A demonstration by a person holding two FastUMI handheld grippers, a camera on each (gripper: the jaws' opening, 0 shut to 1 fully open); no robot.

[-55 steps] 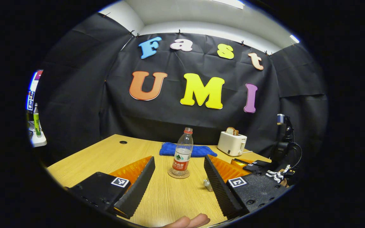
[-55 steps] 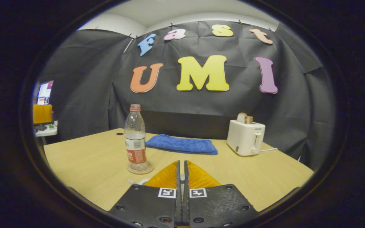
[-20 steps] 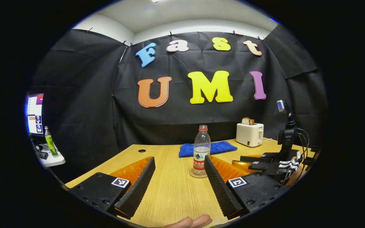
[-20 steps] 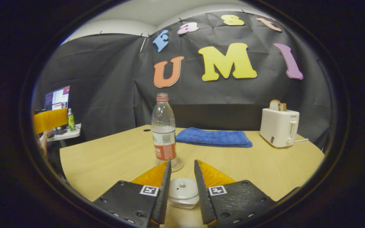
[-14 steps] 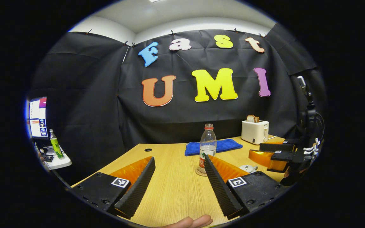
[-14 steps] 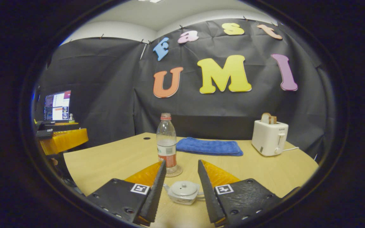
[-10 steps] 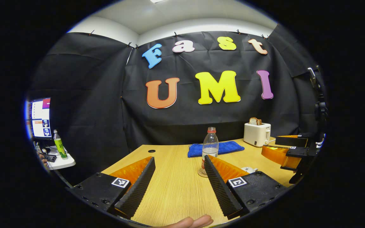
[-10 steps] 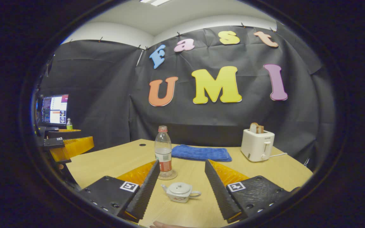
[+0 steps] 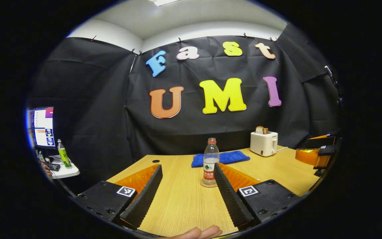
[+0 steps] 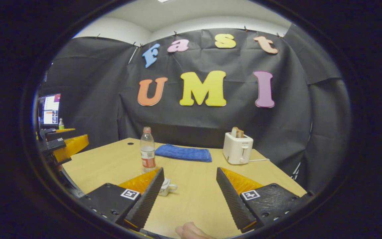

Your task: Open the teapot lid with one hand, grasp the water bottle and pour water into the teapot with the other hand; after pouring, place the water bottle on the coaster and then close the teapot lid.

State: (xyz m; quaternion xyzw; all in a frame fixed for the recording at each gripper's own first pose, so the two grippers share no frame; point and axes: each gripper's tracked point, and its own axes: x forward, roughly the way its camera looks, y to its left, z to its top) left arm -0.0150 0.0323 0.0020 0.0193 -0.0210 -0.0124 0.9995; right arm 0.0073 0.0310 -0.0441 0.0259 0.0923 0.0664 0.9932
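Observation:
A clear water bottle [image 9: 210, 162] with a red cap stands upright on a round coaster [image 9: 207, 184] mid-table; the bottle [image 10: 148, 153] also shows in the right gripper view. My left gripper [image 9: 187, 166] is open and empty, well back from the bottle. My right gripper [image 10: 189, 170] is open wide with nothing between its fingers. The small white teapot [image 10: 168, 188] sits on the table, half hidden behind that gripper's left finger; only its handle side shows. The right gripper [image 9: 314, 156] hangs at the far right of the left gripper view, and the left gripper [image 10: 65, 144] at the left edge of the right gripper view.
A folded blue towel [image 9: 221, 158] and a white toaster [image 9: 264, 143] with bread stand at the back of the wooden table [image 9: 177, 205]. A side stand with a monitor [image 9: 41, 127] and a green bottle [image 9: 64, 157] is off to the left. A fingertip [image 9: 197, 232] shows at the bottom.
My right gripper has opened wide and drawn back from the teapot, which it stood over a second ago. Both grippers have pulled back from the table, so bottle and teapot look smaller.

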